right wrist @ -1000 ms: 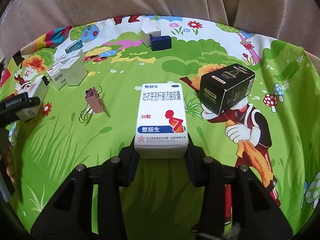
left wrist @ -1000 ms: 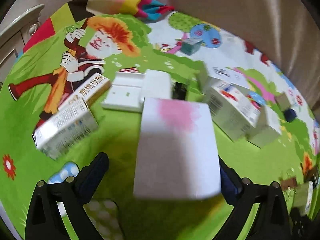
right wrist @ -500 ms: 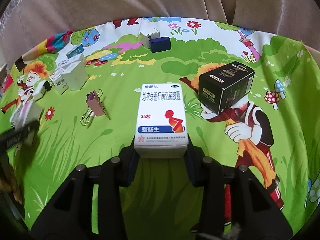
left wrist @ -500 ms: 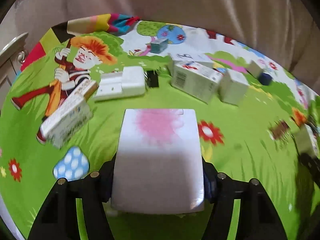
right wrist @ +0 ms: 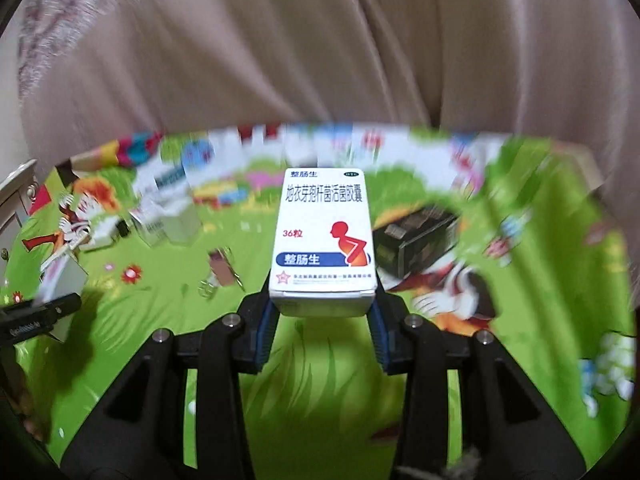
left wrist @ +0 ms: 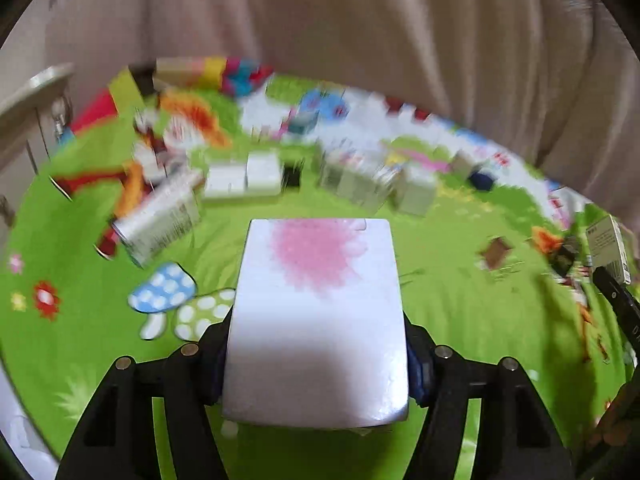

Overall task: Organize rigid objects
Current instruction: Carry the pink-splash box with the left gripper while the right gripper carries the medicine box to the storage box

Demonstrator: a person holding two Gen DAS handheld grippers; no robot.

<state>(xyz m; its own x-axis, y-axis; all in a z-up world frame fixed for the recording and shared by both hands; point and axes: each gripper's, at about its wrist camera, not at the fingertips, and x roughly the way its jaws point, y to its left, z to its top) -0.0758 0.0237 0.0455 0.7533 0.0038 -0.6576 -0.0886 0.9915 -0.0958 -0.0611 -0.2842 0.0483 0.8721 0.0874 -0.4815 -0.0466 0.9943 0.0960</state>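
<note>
My left gripper (left wrist: 316, 360) is shut on a white box with a pink blot (left wrist: 316, 312), held above the green cartoon mat (left wrist: 460, 320). My right gripper (right wrist: 322, 320) is shut on a white medicine box with a red figure and blue label (right wrist: 324, 236), also off the mat. In the right wrist view the left gripper's black finger and its white box (right wrist: 64, 280) show at the left edge. The left wrist view catches the medicine box (left wrist: 606, 248) at the far right.
Several white and silver boxes (left wrist: 360, 184) lie in a cluster at the back of the mat, blurred. A black box (right wrist: 416, 240) sits right of the medicine box, a binder clip (right wrist: 222, 272) to its left. A beige curtain (right wrist: 320, 60) hangs behind the mat.
The left jaws closed on the white box, then carried it up and away from the cluster. The right gripper rose with the medicine box, its view tipping up toward the curtain.
</note>
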